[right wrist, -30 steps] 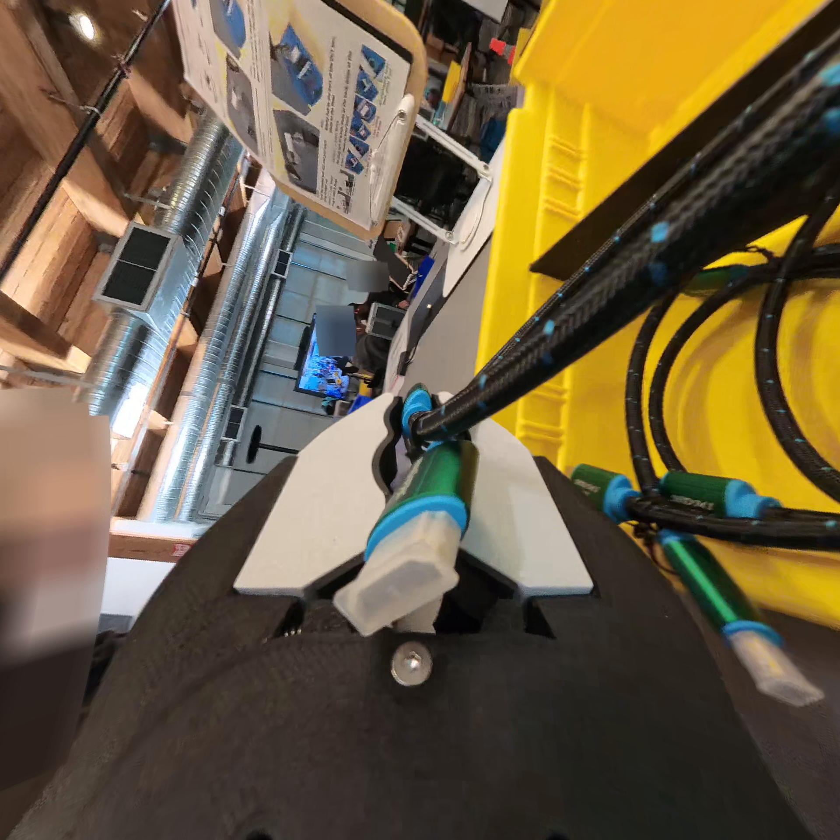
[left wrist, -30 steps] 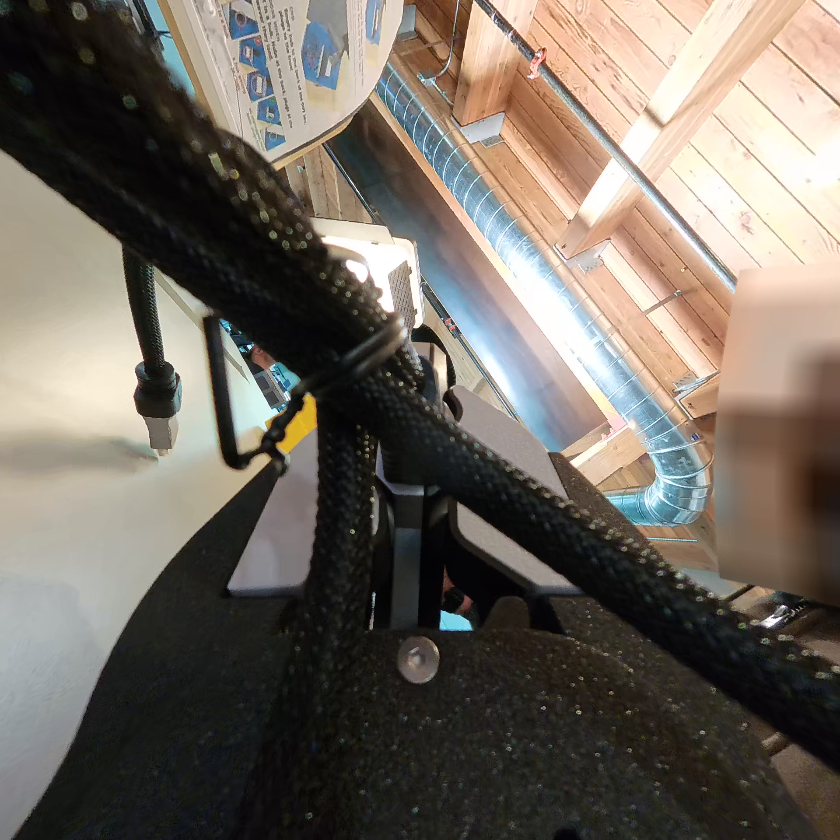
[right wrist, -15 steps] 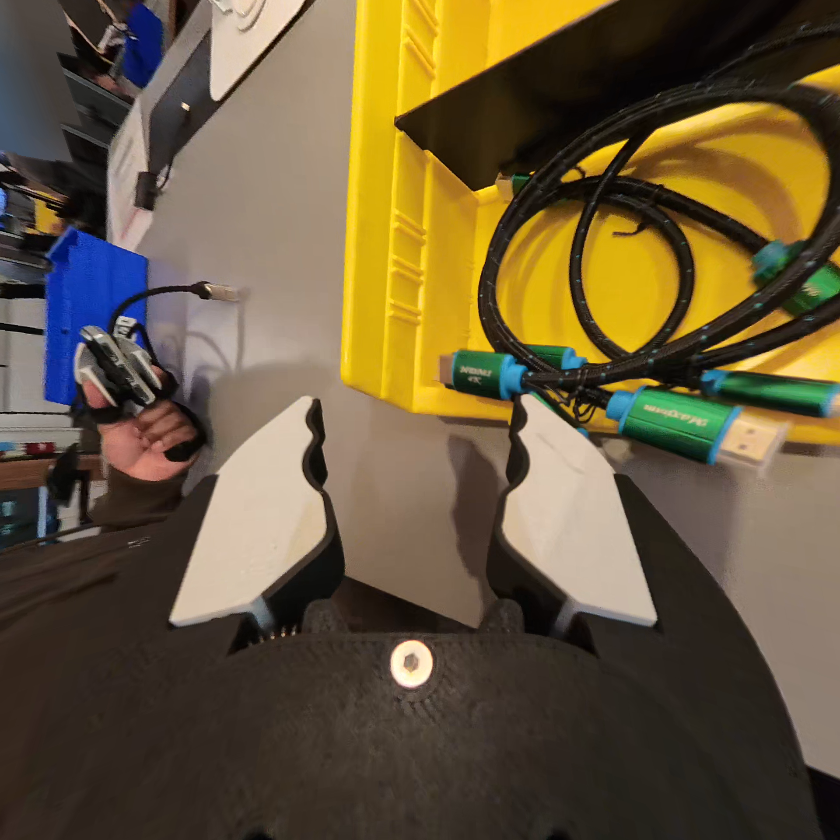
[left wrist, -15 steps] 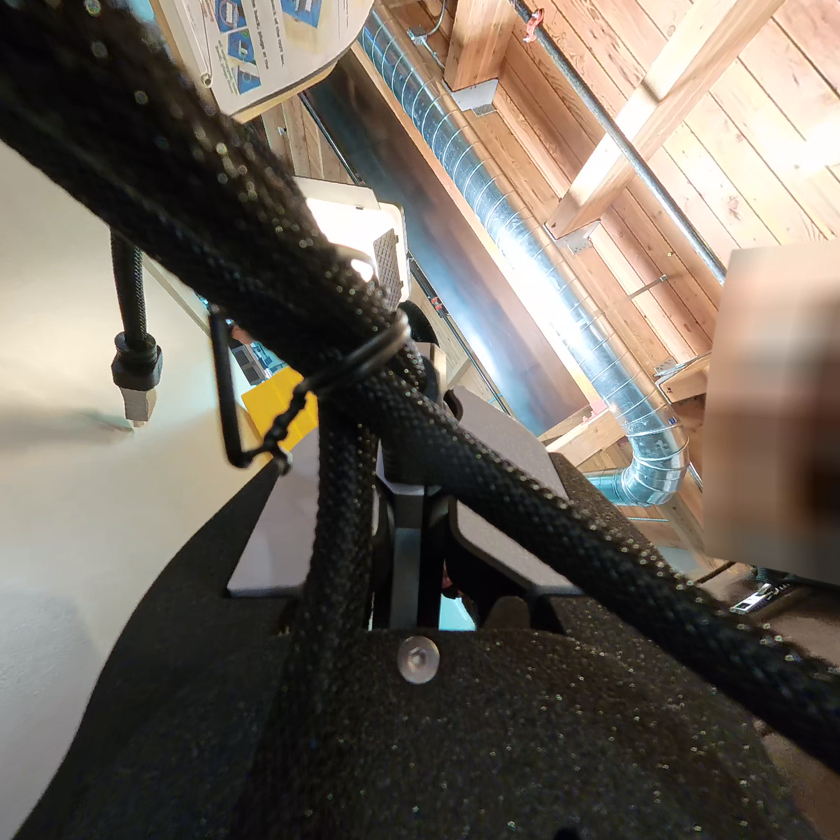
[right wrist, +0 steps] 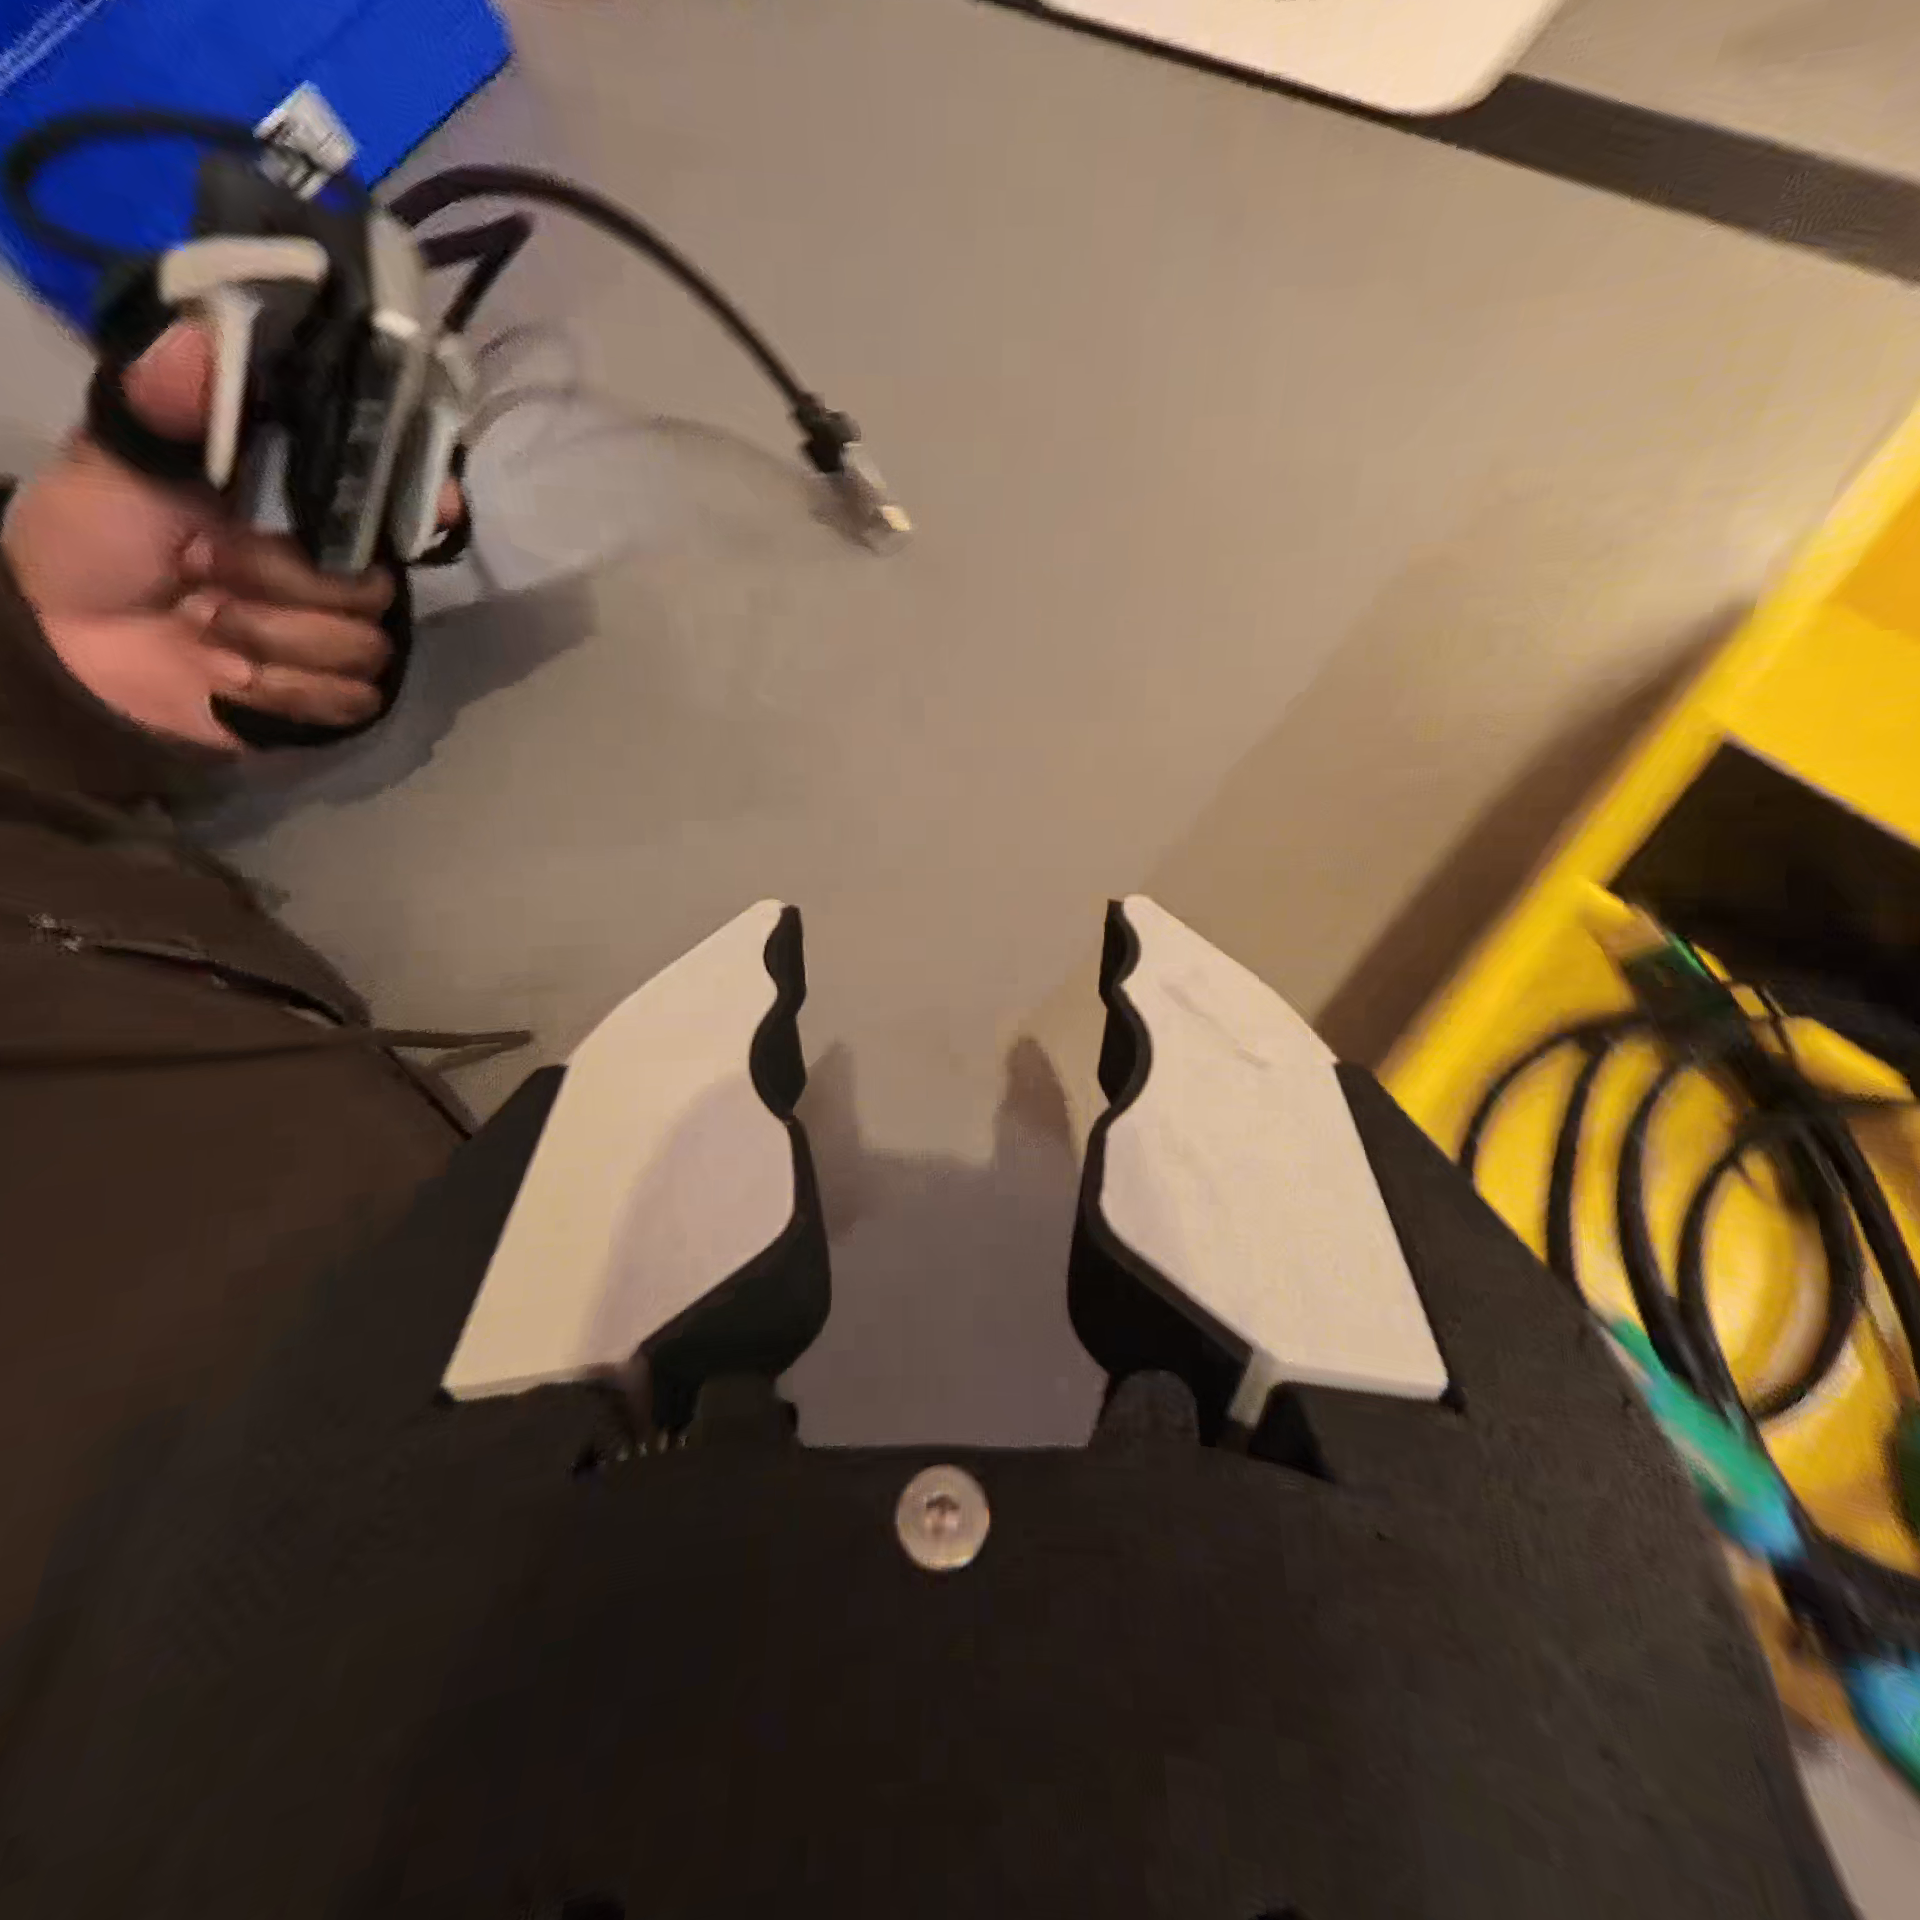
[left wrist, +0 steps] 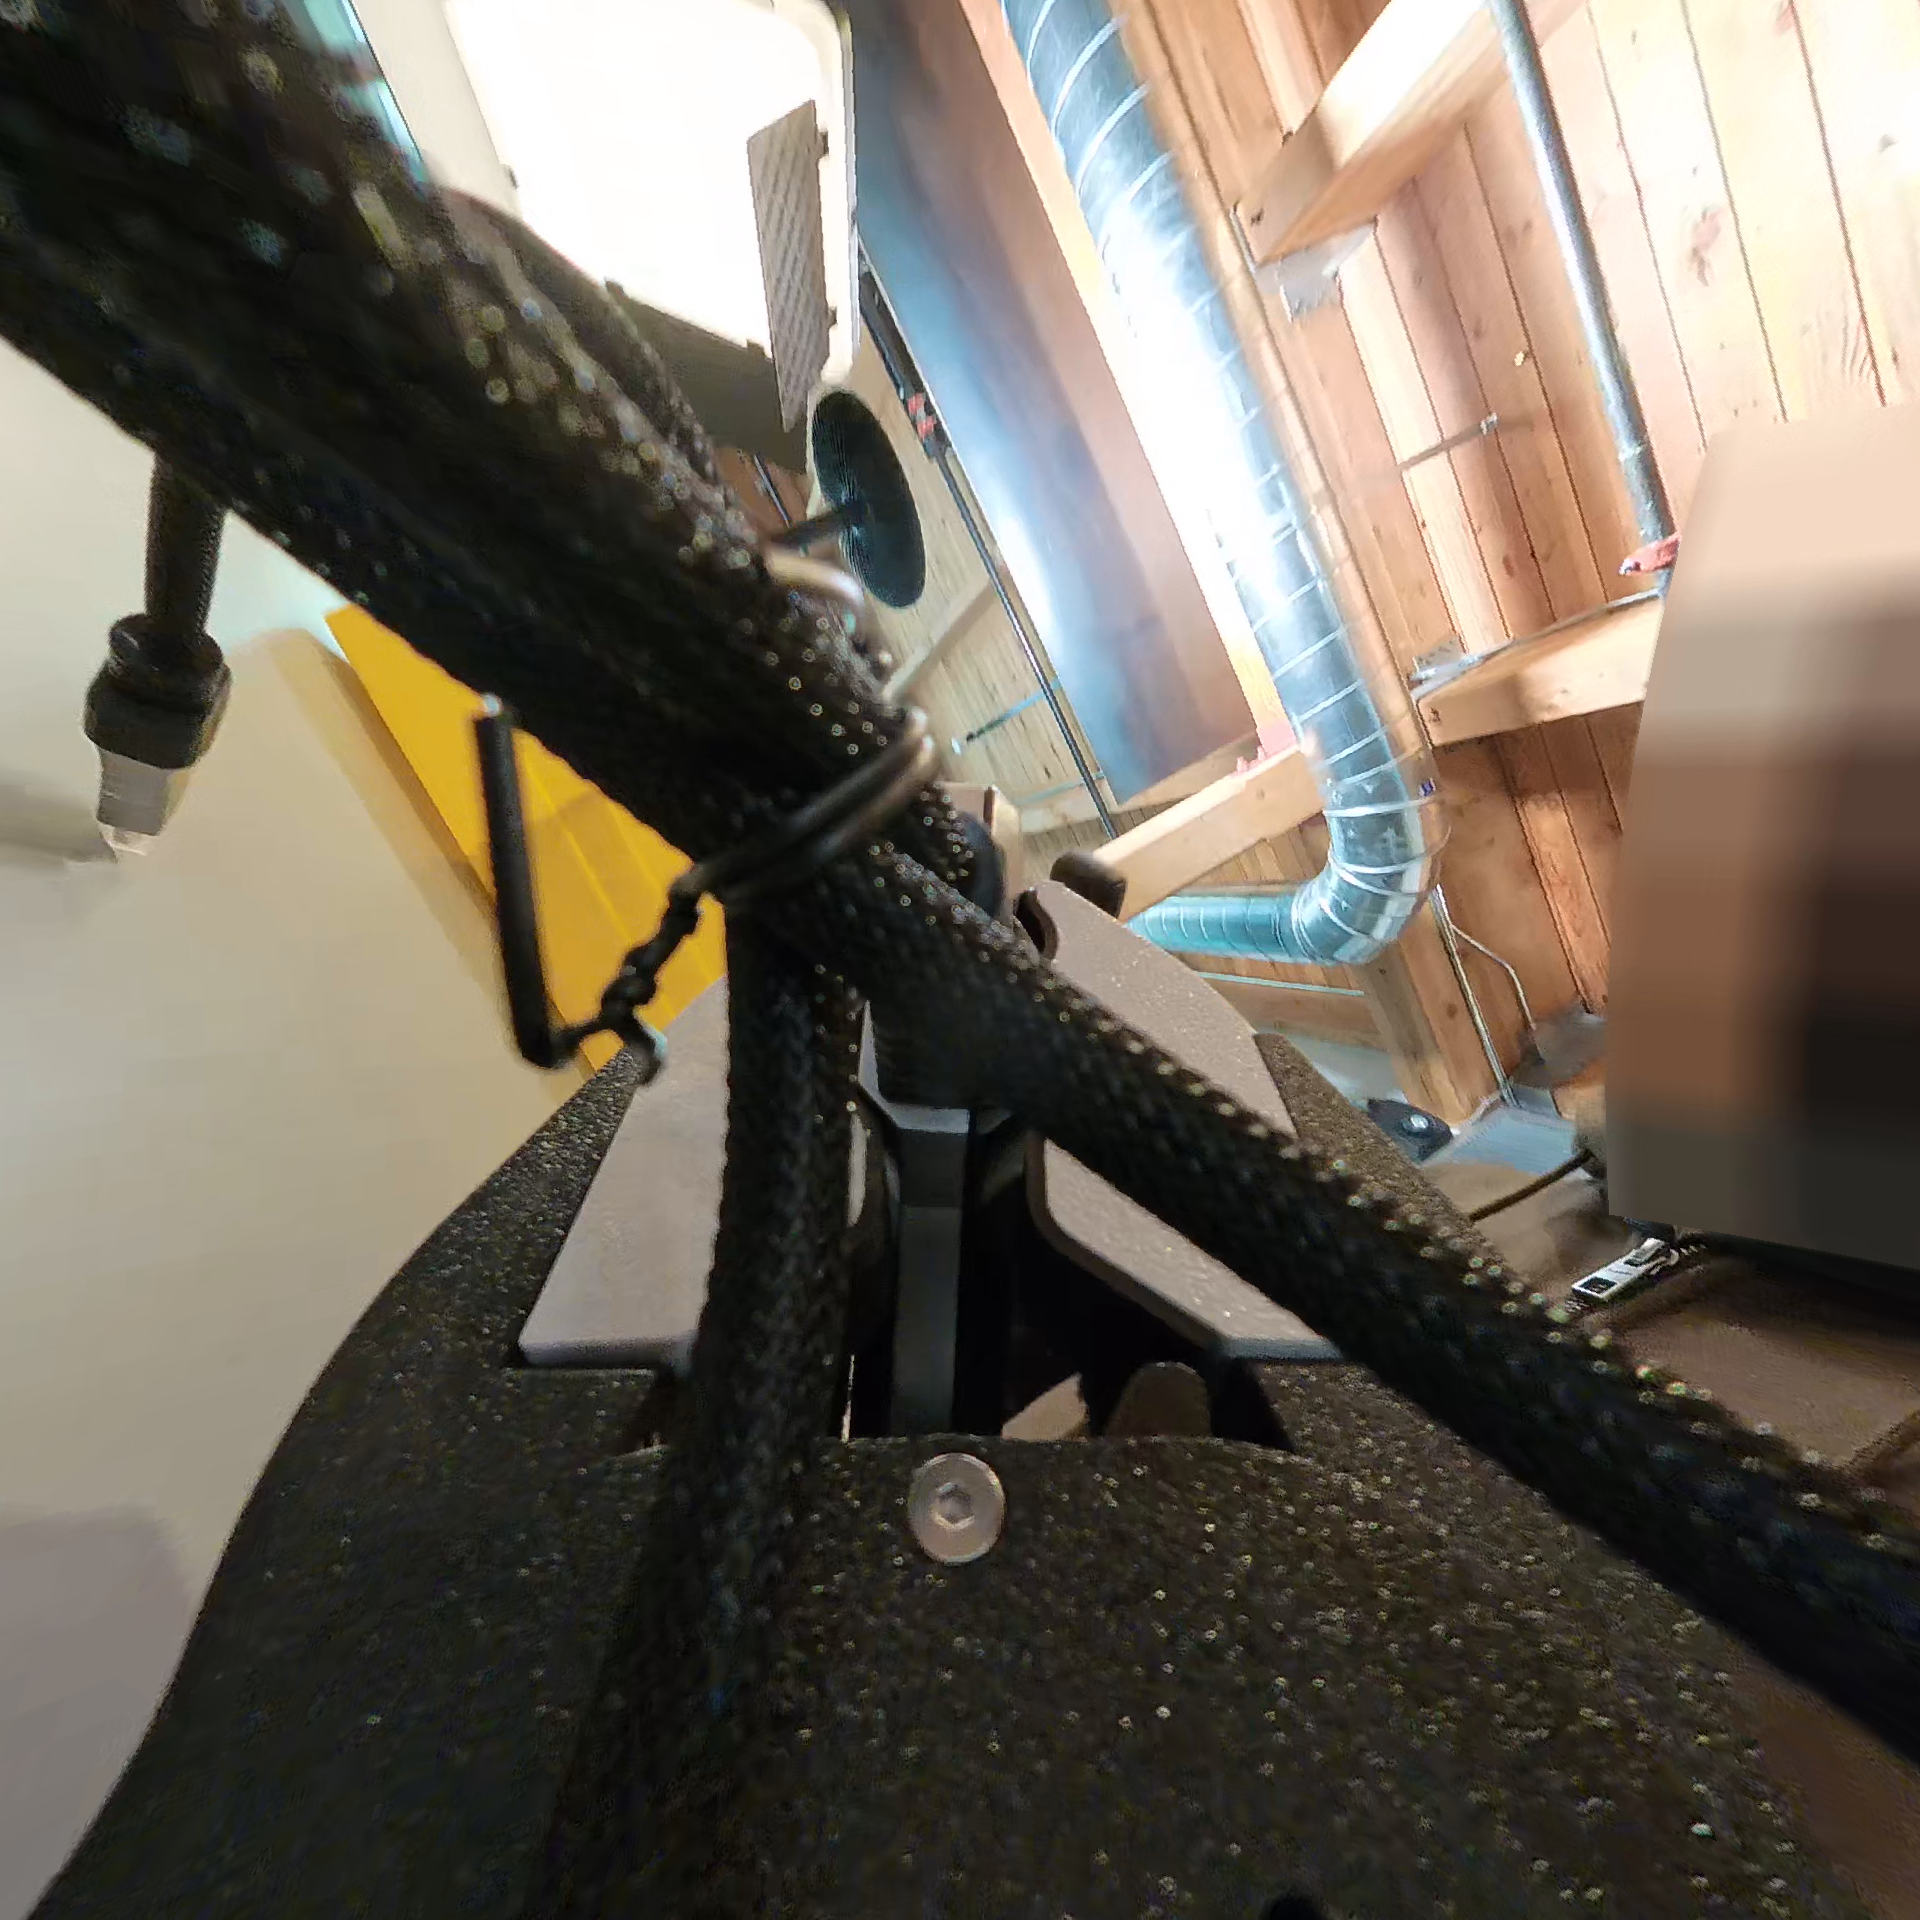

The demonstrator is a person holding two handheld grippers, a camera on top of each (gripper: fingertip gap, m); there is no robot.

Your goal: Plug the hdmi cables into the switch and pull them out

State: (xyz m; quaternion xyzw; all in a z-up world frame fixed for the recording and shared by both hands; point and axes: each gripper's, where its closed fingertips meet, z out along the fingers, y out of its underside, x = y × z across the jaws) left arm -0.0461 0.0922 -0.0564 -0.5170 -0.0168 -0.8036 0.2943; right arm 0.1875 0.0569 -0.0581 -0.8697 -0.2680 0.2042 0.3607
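Observation:
In the left wrist view my left gripper (left wrist: pixel 956 935) is shut on the black plug (left wrist: pixel 920 1226) of a black braided cable (left wrist: pixel 1195 1122). The cable's coils cross over my fingers and are bound by a twist tie (left wrist: pixel 821 821). Its other plug (left wrist: pixel 145 748) hangs free at the left. In the right wrist view my right gripper (right wrist: pixel 951 914) is open and empty over the grey table (right wrist: pixel 1039 520). The same view shows a hand (right wrist: pixel 177 603) holding the left gripper, with the black cable (right wrist: pixel 675 270) trailing from it to the plug (right wrist: pixel 847 488) near the table.
A yellow bin (right wrist: pixel 1766 644) stands at the right with coiled black cables (right wrist: pixel 1714 1195) that have green and blue plugs. It also shows in the left wrist view (left wrist: pixel 582 831). A blue bin (right wrist: pixel 208 83) lies at the far left, a white board (right wrist: pixel 1299 42) at the back. One gripper's finger ends stand about 25 cm off the other's.
My right gripper opened and let go of the green-plugged cable at the yellow bin. It then swung left over the table and its jaws narrowed a little. The left gripper kept its hold and tilted.

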